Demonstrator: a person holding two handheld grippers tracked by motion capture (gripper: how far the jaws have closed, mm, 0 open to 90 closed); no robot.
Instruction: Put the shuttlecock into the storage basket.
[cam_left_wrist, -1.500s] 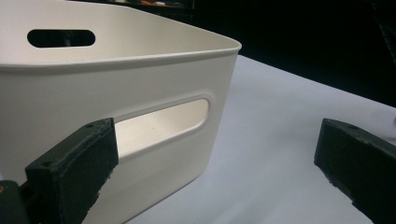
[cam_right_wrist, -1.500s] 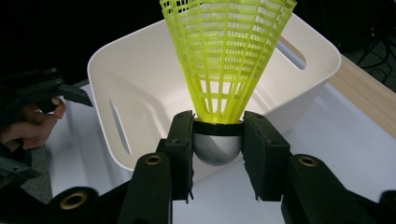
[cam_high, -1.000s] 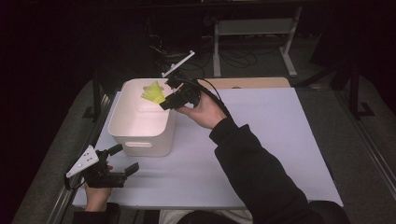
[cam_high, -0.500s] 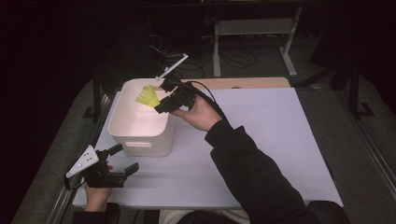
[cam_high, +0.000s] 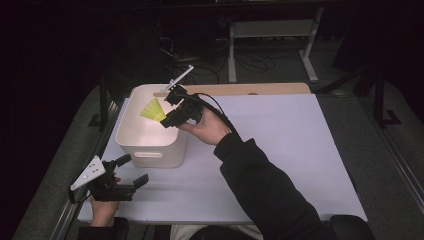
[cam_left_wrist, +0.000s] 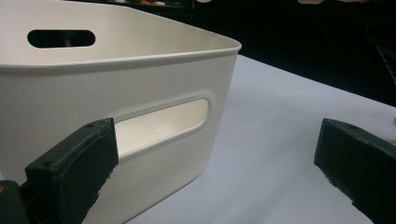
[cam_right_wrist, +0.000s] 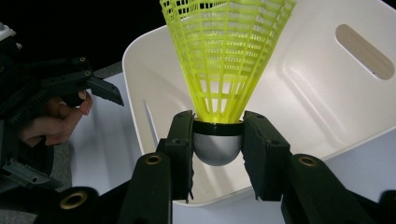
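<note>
Shuttlecock (cam_right_wrist: 223, 70) clamped by its cap between right claw (cam_right_wrist: 217, 149) jaws, over bin (cam_right_wrist: 327, 116)

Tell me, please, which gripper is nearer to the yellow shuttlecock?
The right gripper: its jaws clamp the yellow shuttlecock by its cork, over the white bin. The left gripper waits open at the table's near-left edge, this side of the bin.

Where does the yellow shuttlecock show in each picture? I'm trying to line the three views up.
High view: the yellow shuttlecock is left of centre, over the white bin, clamped in the right gripper.
Left gripper view: not in it; there the bin's slotted wall stands beyond the open jaws.
Right gripper view: upper centre, its grey cork nose pinched between the jaws, skirt pointing away.
Shared landmark: the white bin.
</note>
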